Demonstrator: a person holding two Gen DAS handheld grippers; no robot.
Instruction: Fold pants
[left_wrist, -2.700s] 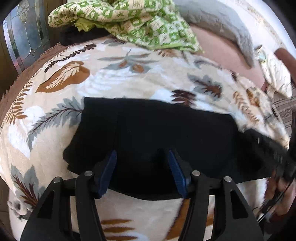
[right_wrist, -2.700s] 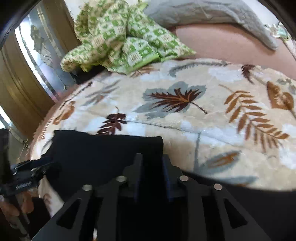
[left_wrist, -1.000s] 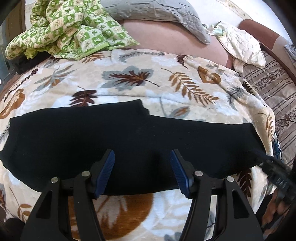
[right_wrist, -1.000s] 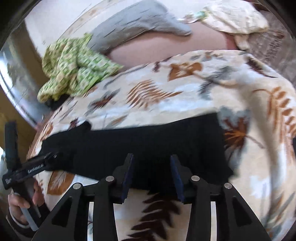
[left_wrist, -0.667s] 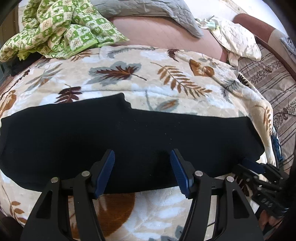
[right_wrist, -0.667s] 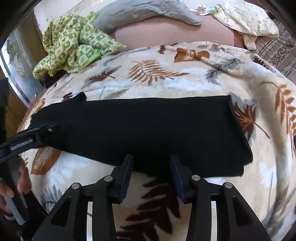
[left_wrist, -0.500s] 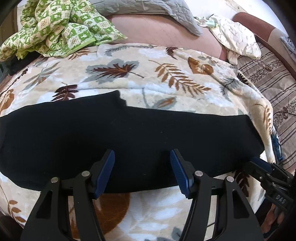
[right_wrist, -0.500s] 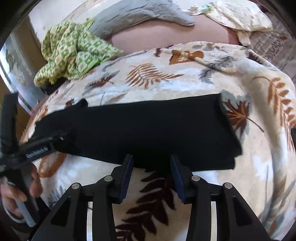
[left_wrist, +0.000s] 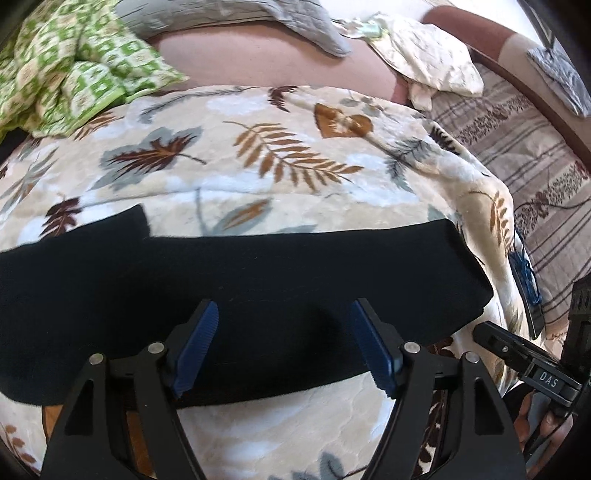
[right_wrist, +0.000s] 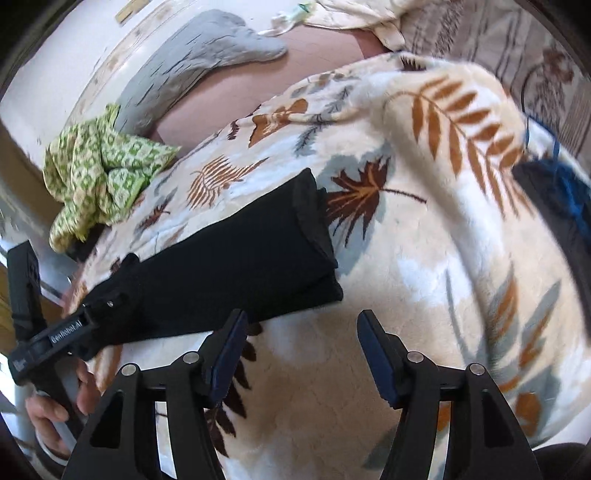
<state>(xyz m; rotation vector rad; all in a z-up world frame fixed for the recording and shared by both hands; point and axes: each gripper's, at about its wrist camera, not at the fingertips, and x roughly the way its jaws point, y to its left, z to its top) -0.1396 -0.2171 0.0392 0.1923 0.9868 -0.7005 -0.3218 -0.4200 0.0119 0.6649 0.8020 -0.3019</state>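
Note:
Black pants (left_wrist: 258, 280), folded into a long strip, lie flat across a leaf-print blanket (left_wrist: 280, 155). My left gripper (left_wrist: 290, 345) hovers over the strip's near edge. Its jaws are opening, and the fabric under the gap is not pinched by the blue pads (left_wrist: 199, 343). In the right wrist view the pants (right_wrist: 236, 258) run up from lower left to their hem end. My right gripper (right_wrist: 302, 352) is just past that end, over bare blanket (right_wrist: 424, 280). Its jaws are opening with nothing between them. The left gripper (right_wrist: 70, 338) also shows there, held by a hand (right_wrist: 51, 406).
A green checked cloth (left_wrist: 74, 70), a grey quilted pillow (left_wrist: 266, 22) and a cream cloth (left_wrist: 428, 59) lie at the back of the bed. A striped cover (left_wrist: 524, 147) is to the right. A dark object with a blue cord (left_wrist: 526, 295) sits at the blanket's right edge.
Both grippers' jaws have widened. The right gripper slid off the pants to the bare blanket beyond the hem end and rolled. The left gripper shifted slightly along the strip.

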